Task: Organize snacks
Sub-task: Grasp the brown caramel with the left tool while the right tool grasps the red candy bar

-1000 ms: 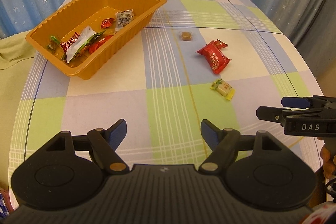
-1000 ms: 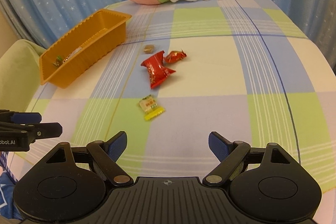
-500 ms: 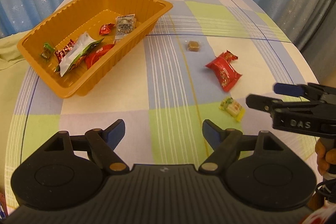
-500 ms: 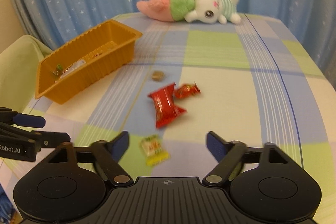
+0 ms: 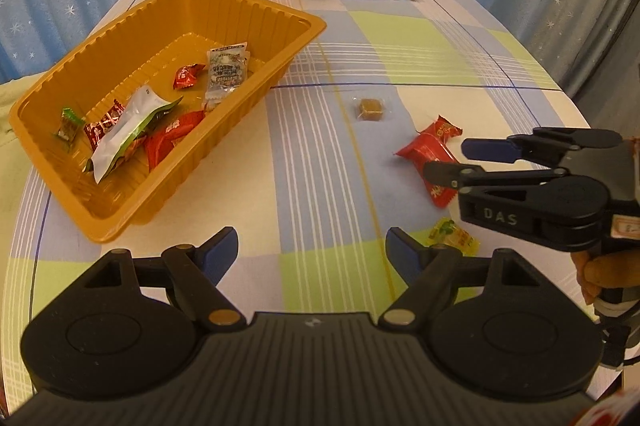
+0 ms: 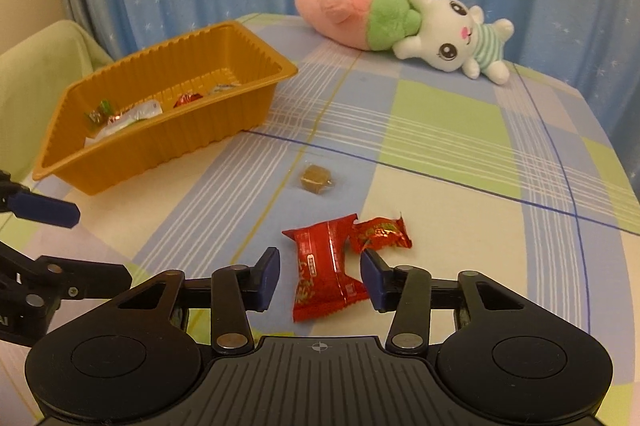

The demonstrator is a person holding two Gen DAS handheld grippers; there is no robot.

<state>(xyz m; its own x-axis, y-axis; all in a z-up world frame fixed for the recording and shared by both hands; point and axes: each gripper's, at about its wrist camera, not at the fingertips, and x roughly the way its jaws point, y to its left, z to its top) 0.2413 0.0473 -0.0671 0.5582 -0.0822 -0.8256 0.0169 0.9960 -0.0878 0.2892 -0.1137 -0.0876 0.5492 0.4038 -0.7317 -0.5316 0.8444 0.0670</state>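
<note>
Straddling the red snack packet [image 6: 324, 266], the right gripper [image 6: 320, 278] is closing, pads not yet touching; left gripper [image 5: 312, 250] released.

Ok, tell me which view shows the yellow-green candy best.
The left wrist view: the yellow-green candy lies in plain sight beside the left gripper. The right wrist view barely shows it, hidden behind the right gripper.

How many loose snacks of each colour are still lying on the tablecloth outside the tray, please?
Red: 2, a large red packet and a small red candy
Brown: 1, a brown cube
Yellow-green: 1, a yellow-green candy
Total: 4
</note>
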